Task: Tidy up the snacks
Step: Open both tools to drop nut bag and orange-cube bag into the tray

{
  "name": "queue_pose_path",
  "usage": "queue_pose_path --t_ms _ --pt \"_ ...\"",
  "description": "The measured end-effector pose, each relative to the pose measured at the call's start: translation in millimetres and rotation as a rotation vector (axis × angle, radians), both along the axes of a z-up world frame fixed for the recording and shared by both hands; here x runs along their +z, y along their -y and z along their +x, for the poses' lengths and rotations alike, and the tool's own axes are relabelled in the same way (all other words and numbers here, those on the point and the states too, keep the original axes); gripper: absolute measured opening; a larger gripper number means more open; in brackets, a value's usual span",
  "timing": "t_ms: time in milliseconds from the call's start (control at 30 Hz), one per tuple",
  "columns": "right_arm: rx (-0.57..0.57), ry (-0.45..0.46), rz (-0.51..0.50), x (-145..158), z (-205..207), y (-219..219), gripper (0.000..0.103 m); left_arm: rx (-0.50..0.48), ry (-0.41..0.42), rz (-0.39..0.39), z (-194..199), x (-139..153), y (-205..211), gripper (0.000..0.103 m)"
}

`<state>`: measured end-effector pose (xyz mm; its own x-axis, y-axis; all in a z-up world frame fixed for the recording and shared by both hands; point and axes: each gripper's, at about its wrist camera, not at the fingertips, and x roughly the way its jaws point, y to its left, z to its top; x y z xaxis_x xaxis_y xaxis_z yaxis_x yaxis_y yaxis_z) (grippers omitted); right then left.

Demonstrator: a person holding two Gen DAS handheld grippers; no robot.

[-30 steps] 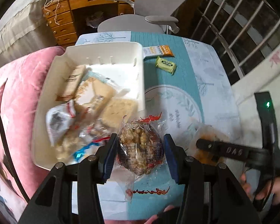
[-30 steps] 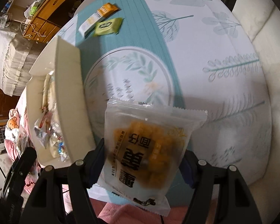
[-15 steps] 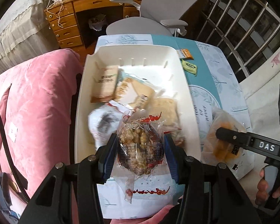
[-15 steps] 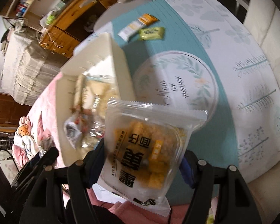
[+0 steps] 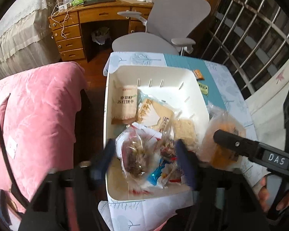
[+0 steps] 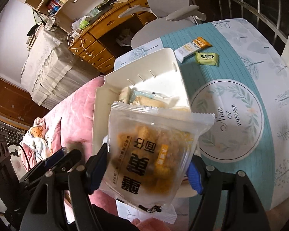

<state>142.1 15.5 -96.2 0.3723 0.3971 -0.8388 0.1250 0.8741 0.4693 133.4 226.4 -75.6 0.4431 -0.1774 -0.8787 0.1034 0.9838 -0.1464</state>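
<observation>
The left gripper point(image 5: 144, 159) hangs over the near end of the white plastic bin point(image 5: 200, 104), and its jaws are opening: the blue pads stand clear on both sides of a clear bag of brown nut clusters point(image 5: 133, 157), which is blurred between them, above the other snacks in the bin. The right gripper point(image 6: 147, 165) is also opening a little, yet the frosted packet of yellow-brown snack pieces point(image 6: 154, 154) sits between its blue pads, which touch the packet's two edges; the large black characters printed on it are upside down in this view and I cannot read them. This packet is just beside the right wall of the bin. Inside the bin lies a beige cracker pack point(image 5: 125, 104) with dark characters, too small to read. On the tablecloth point(image 6: 260, 61) a round wreath print says "Now or never". Beyond the bin lie an orange-and-white bar wrapper point(image 6: 192, 47) and a small green packet point(image 6: 208, 58). The right gripper's arm shows the letters "DAS".
</observation>
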Motion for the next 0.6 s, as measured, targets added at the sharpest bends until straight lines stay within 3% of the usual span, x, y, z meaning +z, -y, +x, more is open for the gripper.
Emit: queue_pose_path --t_ms 33,233,600 --pt "-0.006 -0.003 0.004 -1 0 0 0.082 0.003 0.004 -0.003 0 1 -1 0.079" --pt "-0.043 -0.002 -0.008 1 -3 8 0.082 -0.005 -0.039 -0.022 3 -1 -3 0.080" --pt "-0.074 -0.021 -0.080 -4 -16 39 0.082 -0.109 -0.113 -0.052 23 1 25 0.083"
